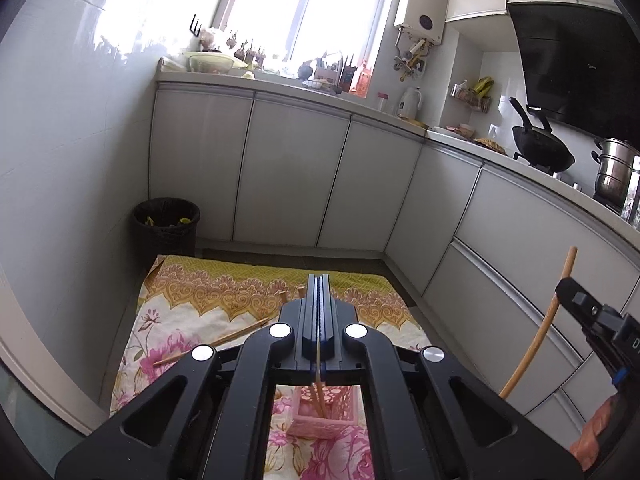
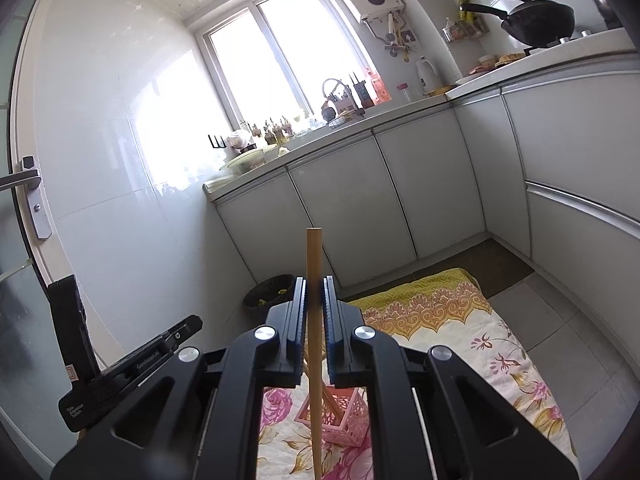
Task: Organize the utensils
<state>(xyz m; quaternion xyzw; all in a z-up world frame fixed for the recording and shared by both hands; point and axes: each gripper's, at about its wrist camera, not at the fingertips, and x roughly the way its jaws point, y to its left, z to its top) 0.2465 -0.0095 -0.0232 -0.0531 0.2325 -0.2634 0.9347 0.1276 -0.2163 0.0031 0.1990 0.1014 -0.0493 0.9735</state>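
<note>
My left gripper (image 1: 319, 280) is shut on a thin wooden chopstick (image 1: 319, 384) whose lower end reaches into a pink lattice utensil basket (image 1: 320, 420) on the floral cloth. My right gripper (image 2: 314, 282) holds another wooden chopstick (image 2: 314, 280) upright between its nearly closed jaws, above the same pink basket (image 2: 344, 420). That chopstick also shows in the left wrist view (image 1: 548, 320), held by the right gripper (image 1: 580, 300). Two more chopsticks (image 1: 216, 342) lie loose on the cloth.
A floral cloth (image 1: 180, 320) covers the kitchen floor. A black waste bin (image 1: 166, 226) stands in the corner. White cabinets (image 1: 288, 168) line the back and right. A wok (image 1: 544, 144) and steel pot (image 1: 616, 172) sit on the counter. A door handle (image 2: 24, 180) is at left.
</note>
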